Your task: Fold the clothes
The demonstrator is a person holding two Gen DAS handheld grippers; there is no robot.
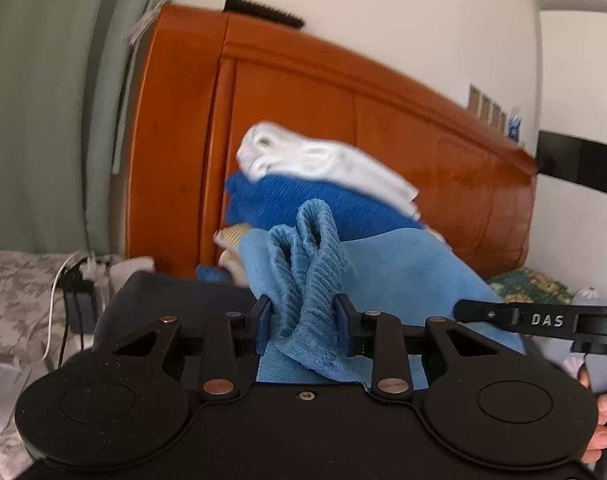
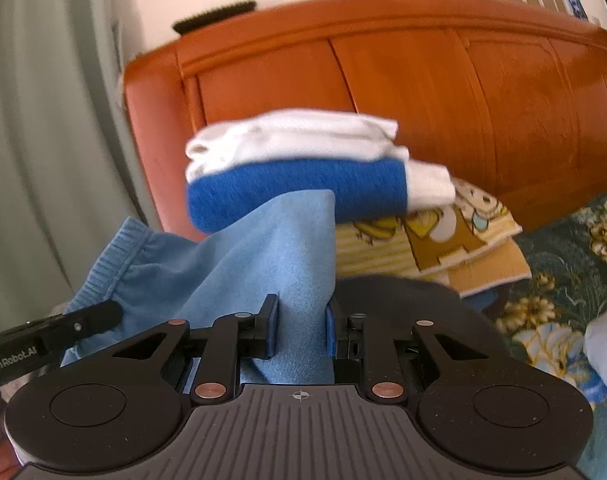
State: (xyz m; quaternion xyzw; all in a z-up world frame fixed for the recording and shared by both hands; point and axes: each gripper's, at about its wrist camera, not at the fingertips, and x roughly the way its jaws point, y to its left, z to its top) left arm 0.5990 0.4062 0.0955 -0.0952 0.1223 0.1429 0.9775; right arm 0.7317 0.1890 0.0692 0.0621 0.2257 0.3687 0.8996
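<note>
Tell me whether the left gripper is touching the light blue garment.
Touching. The left wrist view shows the left gripper with both fingers pressed against the bunched ribbed edge of the light blue garment.

You get soft, even daylight in both views, with no hard shadows. A pale sheen lies on the glossy orange wooden headboard point(image 2: 503, 92). The folded white cloth on the stack point(image 1: 323, 160) is smeared by motion blur. Fisheye bending curves the edges, and the corners go dark.
</note>
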